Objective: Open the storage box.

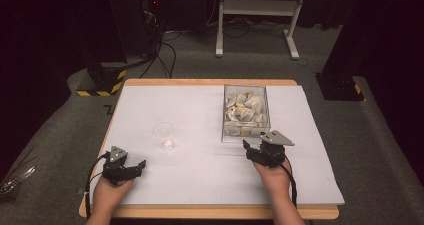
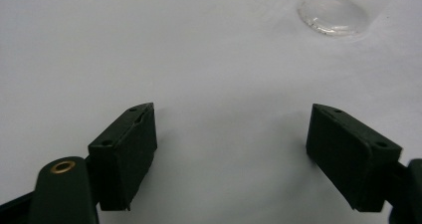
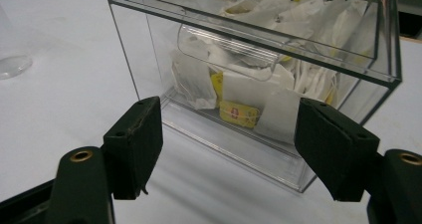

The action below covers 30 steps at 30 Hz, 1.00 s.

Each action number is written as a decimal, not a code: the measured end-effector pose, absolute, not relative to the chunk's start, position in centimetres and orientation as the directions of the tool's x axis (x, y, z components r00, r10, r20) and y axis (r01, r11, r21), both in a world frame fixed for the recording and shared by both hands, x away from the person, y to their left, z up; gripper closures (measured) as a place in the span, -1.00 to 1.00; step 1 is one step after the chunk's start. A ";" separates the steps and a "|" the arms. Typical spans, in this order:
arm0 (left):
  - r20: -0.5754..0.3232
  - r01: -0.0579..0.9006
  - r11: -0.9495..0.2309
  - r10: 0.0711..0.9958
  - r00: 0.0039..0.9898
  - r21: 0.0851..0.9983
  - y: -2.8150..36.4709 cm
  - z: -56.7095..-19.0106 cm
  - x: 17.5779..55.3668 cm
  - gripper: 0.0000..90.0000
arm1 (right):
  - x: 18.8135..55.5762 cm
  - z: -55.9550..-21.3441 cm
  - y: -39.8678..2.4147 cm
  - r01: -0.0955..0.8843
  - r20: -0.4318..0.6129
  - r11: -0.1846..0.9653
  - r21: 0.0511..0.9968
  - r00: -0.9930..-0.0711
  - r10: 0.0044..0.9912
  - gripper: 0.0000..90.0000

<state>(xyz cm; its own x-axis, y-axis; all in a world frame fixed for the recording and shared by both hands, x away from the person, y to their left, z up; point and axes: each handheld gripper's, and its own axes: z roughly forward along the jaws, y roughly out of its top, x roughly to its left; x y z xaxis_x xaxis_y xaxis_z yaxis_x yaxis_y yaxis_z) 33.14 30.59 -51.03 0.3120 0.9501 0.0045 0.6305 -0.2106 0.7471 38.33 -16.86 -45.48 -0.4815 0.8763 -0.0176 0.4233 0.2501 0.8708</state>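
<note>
Facing the clear box (image 3: 259, 84) of tea bags (image 3: 239, 112) just ahead, the right gripper (image 1: 253, 147) stands nearer, fingers (image 3: 137, 144) apart and empty; the left gripper (image 1: 136, 166) too gapes empty.

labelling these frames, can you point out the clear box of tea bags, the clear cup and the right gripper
clear box of tea bags (image 3: 149, 59), right gripper view, on its bare front wall
clear cup (image 1: 164, 133), high view, on its side wall
right gripper (image 1: 254, 148), high view, midway between its fingers
</note>
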 end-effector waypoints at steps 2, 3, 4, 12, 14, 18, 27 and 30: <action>0.006 0.631 -0.212 0.950 0.312 0.747 30.6 -51.0 33.1 -0.55 | 38.4 -45.5 -16.8 0.420 -0.018 0.251 0.872 -0.485 0.874 -0.36; 0.008 0.630 -0.211 0.951 0.309 0.748 30.5 -51.0 33.1 -0.55 | 38.4 -45.4 -16.6 0.418 -0.011 0.245 0.874 -0.489 0.872 -0.35; 0.008 0.630 -0.212 0.951 0.310 0.747 30.5 -51.0 33.1 -0.55 | 38.4 -45.4 -16.6 0.415 -0.014 0.248 0.875 -0.492 0.871 -0.35; 0.008 0.630 -0.210 0.951 0.308 0.748 30.5 -51.0 33.1 -0.55 | 38.5 -45.2 -16.5 0.413 0.004 0.230 0.881 -0.494 0.870 -0.32; 0.008 0.630 -0.210 0.951 0.308 0.748 30.5 -51.0 33.1 -0.55 | 38.6 -45.2 -16.5 0.414 0.007 0.228 0.881 -0.494 0.869 -0.31; 0.007 0.630 -0.209 0.952 0.307 0.748 30.5 -51.0 33.1 -0.55 | 38.8 -45.3 -16.4 0.414 0.014 0.219 0.884 -0.491 0.871 -0.28; 0.008 0.630 -0.209 0.952 0.307 0.748 30.5 -51.0 33.1 -0.54 | 39.9 -45.5 -16.2 0.399 0.028 0.191 0.897 -0.481 0.876 -0.19; 0.008 0.630 -0.209 0.952 0.306 0.748 30.5 -51.0 33.1 -0.54 | 40.2 -45.6 -15.9 0.405 0.027 0.188 0.895 -0.469 0.883 -0.19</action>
<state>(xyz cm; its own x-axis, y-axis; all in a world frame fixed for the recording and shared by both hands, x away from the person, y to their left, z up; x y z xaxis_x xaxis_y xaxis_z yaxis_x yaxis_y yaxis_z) 33.08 30.53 -51.04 0.3062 0.9519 0.0083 0.6298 -0.2091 0.7481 40.21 -15.88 -45.57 -0.4691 0.8827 0.0267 0.4048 0.1880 0.8949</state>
